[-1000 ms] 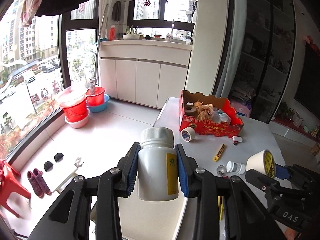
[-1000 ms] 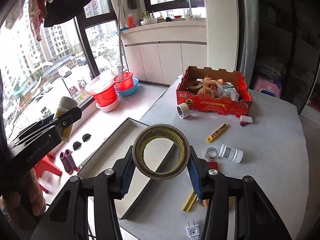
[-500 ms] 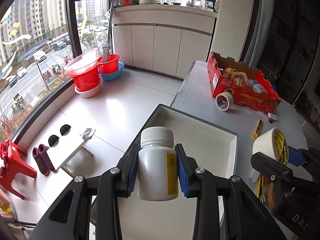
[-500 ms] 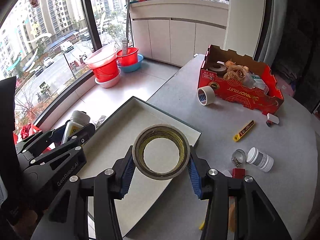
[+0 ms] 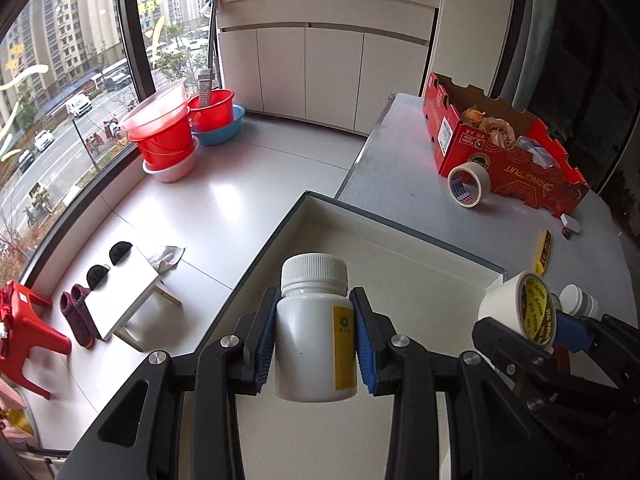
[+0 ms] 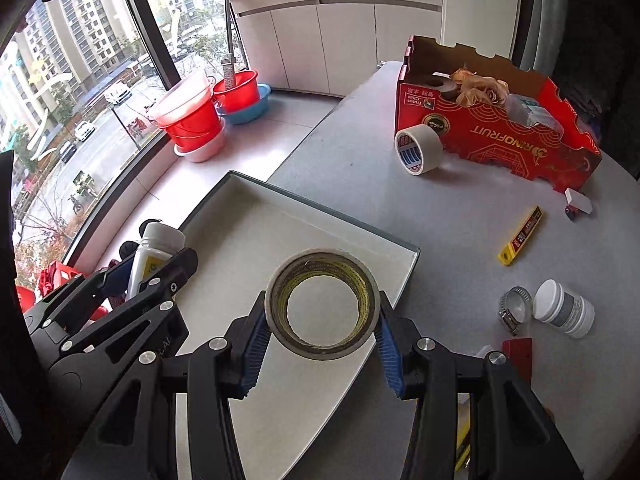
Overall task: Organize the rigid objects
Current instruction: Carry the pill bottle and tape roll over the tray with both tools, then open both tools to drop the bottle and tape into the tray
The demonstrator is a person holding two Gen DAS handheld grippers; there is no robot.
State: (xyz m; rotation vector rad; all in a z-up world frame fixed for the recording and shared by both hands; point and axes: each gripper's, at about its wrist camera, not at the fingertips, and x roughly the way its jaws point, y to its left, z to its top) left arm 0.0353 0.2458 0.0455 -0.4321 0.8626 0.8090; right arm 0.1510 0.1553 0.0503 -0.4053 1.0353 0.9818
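Note:
My left gripper [image 5: 316,344] is shut on an upright white plastic bottle [image 5: 314,332] with a yellow label, held above the near left part of a shallow white tray [image 5: 400,240]. My right gripper [image 6: 322,330] is shut on a roll of tape [image 6: 322,276] with a yellowish core, held over the tray's right side [image 6: 410,268]. The bottle also shows at the left of the right wrist view [image 6: 154,252], and the tape roll at the right of the left wrist view [image 5: 520,308].
On the grey table [image 6: 460,208] stand a red cardboard box [image 6: 496,132] with items, a white tape roll [image 6: 418,150], a yellow utility knife [image 6: 520,236], a small white jar [image 6: 564,308], a metal hose clamp [image 6: 514,308] and a small white item [image 6: 578,202]. Red buckets [image 5: 168,132] stand on the floor by the window.
Both grippers have moved forward and down over the tray with the bottle and the tape roll still held. The tray now fills more of both views.

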